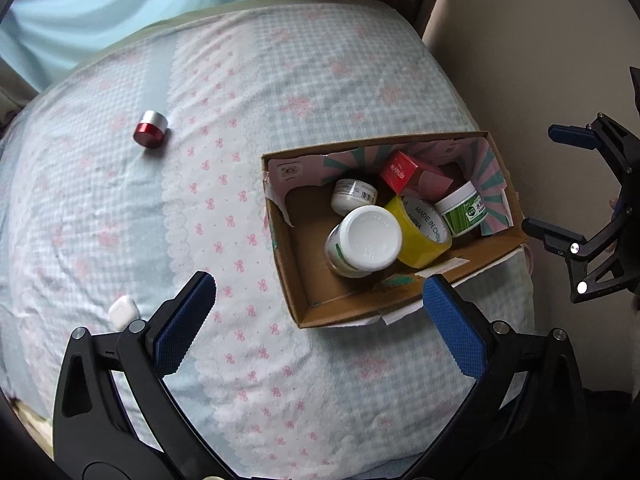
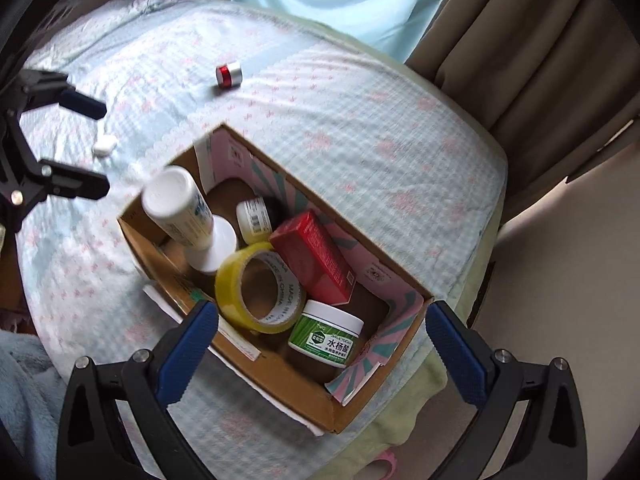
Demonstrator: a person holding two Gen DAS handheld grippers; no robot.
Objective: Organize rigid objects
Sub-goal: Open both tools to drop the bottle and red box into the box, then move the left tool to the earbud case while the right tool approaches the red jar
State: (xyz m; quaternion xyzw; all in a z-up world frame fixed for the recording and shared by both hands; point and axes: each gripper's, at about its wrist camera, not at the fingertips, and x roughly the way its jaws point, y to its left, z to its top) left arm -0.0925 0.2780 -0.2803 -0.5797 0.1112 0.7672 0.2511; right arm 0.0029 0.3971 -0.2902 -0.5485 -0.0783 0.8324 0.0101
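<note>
Holding both grippers wide open, nothing gripped: left gripper (image 1: 318, 312), right gripper (image 2: 322, 338) above the cardboard box (image 2: 276, 380); white bottle (image 2: 178, 208) inside.

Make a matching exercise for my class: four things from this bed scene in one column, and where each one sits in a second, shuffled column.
Things
1. yellow tape roll
2. red and silver jar
3. small white case
4. green-labelled jar

Places
A. on the bedsheet, far from the cardboard box
B. in the box, middle, next to the red carton
C. on the bedsheet, next to a finger of the left hand-held gripper
D. in the box, at the end with the pink and green flap

Pairs: 1-B, 2-A, 3-C, 4-D
</note>
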